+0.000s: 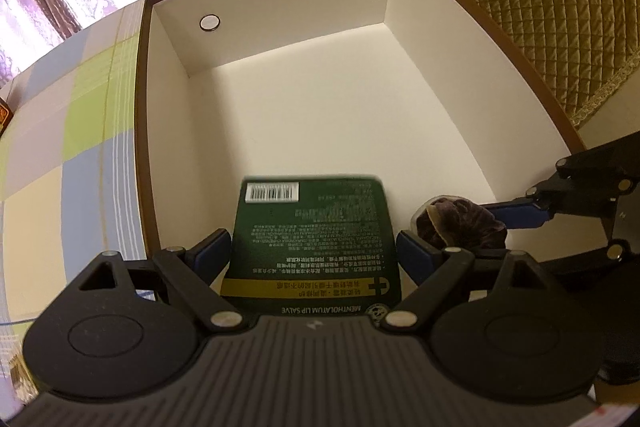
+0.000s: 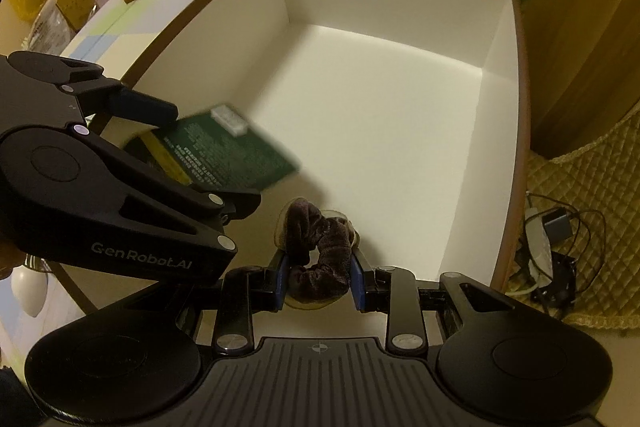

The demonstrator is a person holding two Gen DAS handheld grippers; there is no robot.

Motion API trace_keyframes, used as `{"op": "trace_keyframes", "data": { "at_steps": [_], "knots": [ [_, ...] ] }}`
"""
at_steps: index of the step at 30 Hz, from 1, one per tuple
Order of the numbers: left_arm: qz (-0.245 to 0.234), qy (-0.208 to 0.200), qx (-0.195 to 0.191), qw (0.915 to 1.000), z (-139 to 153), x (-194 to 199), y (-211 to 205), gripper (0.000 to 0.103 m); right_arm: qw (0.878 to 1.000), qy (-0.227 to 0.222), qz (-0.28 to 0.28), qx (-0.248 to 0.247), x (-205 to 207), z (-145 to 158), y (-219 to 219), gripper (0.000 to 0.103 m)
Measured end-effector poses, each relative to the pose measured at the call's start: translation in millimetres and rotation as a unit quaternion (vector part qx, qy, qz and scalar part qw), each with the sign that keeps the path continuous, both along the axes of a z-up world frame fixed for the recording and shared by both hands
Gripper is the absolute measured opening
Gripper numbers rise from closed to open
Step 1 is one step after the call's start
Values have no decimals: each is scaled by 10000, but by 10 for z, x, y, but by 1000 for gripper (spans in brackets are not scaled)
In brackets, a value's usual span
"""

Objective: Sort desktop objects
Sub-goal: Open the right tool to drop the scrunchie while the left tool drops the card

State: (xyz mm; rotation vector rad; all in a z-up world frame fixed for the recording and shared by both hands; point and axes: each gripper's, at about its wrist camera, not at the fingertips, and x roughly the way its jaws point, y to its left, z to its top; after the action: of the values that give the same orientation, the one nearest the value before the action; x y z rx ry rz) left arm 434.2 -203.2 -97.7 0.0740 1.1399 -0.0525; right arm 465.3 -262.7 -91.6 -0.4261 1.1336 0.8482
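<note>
I have the green lip-salve card (image 1: 312, 239) pinched by its side edges in my left gripper (image 1: 312, 247), held over the near part of the white box (image 1: 280, 115), so it can drop flat inside. At about three o'clock from it, my right gripper (image 2: 320, 275) is clamped on a brown velvet scrunchie (image 2: 316, 247), also over the box floor. Both grippers tilt steeply down, side by side, close but apparently not touching.
</note>
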Motion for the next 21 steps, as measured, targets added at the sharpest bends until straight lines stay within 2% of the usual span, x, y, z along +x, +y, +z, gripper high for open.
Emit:
{"op": "trace_keyframes", "data": {
  "at_steps": [3,9,10,12,14,17,21],
  "knots": [
    [-50,-35,44,10000,-10,-13,-17,87,10000,23,20,4,-12,-21,-3,28],
    [-100,-56,66,9999,-12,-19,-15,88,10000,31,67,-7,-34,-39,28,38],
    [-97,-64,63,9999,-8,-21,-8,89,10000,34,75,-6,-37,-39,33,41],
    [-82,-83,52,9999,4,-25,6,90,9999,85,140,49,-52,-43,35,54],
    [-62,-78,-29,9999,17,-32,26,91,9996,90,208,139,-92,-26,58,74],
    [-66,-61,-110,9999,35,-53,31,92,9995,-2,283,136,-156,-4,80,83],
    [-73,-101,-73,9999,74,-99,38,95,9992,20,275,279,-222,39,47,89]
  ]
}}
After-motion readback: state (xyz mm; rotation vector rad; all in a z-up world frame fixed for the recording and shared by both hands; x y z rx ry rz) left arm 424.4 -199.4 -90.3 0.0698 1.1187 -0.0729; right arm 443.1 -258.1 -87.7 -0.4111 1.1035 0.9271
